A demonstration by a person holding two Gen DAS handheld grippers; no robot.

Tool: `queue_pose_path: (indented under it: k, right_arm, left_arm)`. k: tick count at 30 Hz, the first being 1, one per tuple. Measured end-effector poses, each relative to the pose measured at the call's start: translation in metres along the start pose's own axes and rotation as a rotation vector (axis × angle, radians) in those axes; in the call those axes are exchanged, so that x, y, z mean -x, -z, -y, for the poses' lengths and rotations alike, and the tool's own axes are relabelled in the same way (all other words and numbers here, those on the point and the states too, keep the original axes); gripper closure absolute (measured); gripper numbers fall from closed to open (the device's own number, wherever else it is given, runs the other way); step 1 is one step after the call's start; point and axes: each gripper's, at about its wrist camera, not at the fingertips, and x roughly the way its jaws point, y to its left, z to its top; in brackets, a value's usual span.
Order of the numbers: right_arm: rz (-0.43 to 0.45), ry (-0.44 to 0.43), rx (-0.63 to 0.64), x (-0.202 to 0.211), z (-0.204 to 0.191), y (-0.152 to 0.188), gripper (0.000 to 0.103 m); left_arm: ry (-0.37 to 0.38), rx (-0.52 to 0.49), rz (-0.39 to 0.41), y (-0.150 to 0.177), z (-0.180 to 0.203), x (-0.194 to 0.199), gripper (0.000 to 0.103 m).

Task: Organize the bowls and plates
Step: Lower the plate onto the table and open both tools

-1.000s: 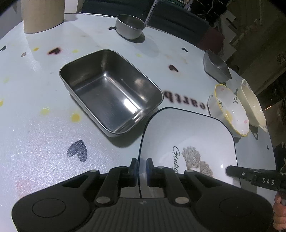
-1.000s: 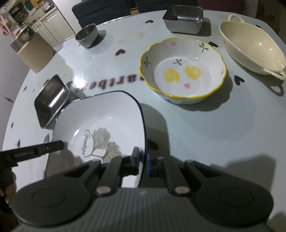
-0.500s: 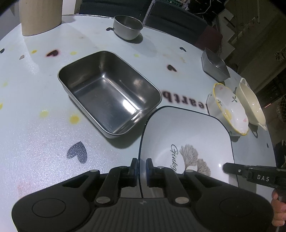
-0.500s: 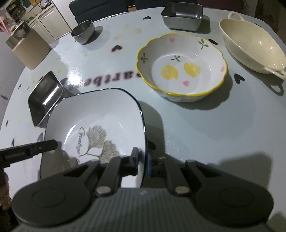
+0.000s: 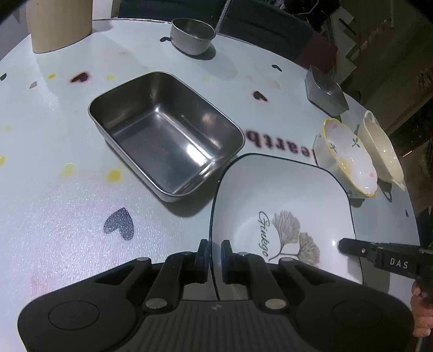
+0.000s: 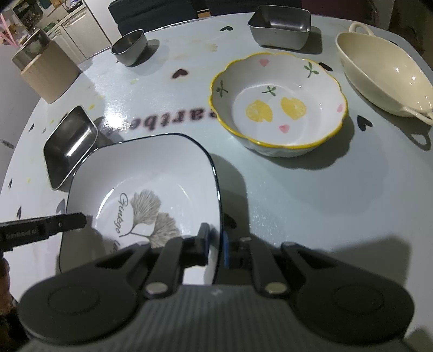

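Observation:
A square white plate (image 5: 270,195) with a dark rim and a ginkgo-leaf print is held between both grippers, just above the table, near the steel tray (image 5: 165,140). My left gripper (image 5: 215,254) is shut on the plate's left rim. My right gripper (image 6: 216,243) is shut on the opposite rim of the plate (image 6: 151,168). Each view shows a finger of the other gripper reaching in over the plate: the right gripper's fingers (image 5: 351,247) and the left gripper's fingers (image 6: 67,220). A scalloped yellow-rimmed bowl (image 6: 278,105) sits right of the plate.
A cream two-handled dish (image 6: 384,75) stands beyond the scalloped bowl. At the far side are a small round steel bowl (image 5: 192,35) and a small square steel container (image 6: 280,24). A tan cylinder (image 5: 59,21) stands at the far left of the pale heart-patterned table (image 5: 54,203).

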Motion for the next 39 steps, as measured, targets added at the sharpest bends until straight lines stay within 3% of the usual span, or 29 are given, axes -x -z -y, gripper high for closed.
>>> queue_pose_path:
  k: [6, 14, 18, 21, 29, 34, 39]
  right_arm:
    - [0.013, -0.017, -0.013, 0.002, 0.005, 0.003, 0.091]
    - [0.018, -0.043, -0.015, 0.012, 0.011, 0.009, 0.088]
    - [0.037, -0.059, -0.011, 0.019, 0.011, 0.012, 0.073]
    - [0.054, -0.067, -0.004, 0.025, 0.01, 0.015, 0.059]
    - [0.099, -0.072, 0.016, 0.039, 0.01, 0.023, 0.034]
    - [0.155, -0.051, 0.006, 0.048, 0.017, 0.027, 0.0]
    - [0.221, -0.054, -0.013, 0.061, 0.025, 0.028, 0.0]
  left_arm:
    - [0.004, 0.004, -0.014, 0.005, 0.0, 0.001, 0.091]
    - [0.023, -0.011, -0.013, 0.012, 0.007, 0.007, 0.066]
    - [0.024, -0.022, -0.007, 0.017, 0.012, 0.013, 0.055]
    - [0.02, -0.027, 0.002, 0.02, 0.014, 0.018, 0.044]
    - [-0.005, -0.02, 0.053, 0.028, 0.014, 0.036, 0.011]
    - [-0.024, -0.031, 0.079, 0.028, 0.018, 0.042, 0.0]
    - [-0.035, -0.037, 0.123, 0.024, 0.029, 0.05, 0.0]
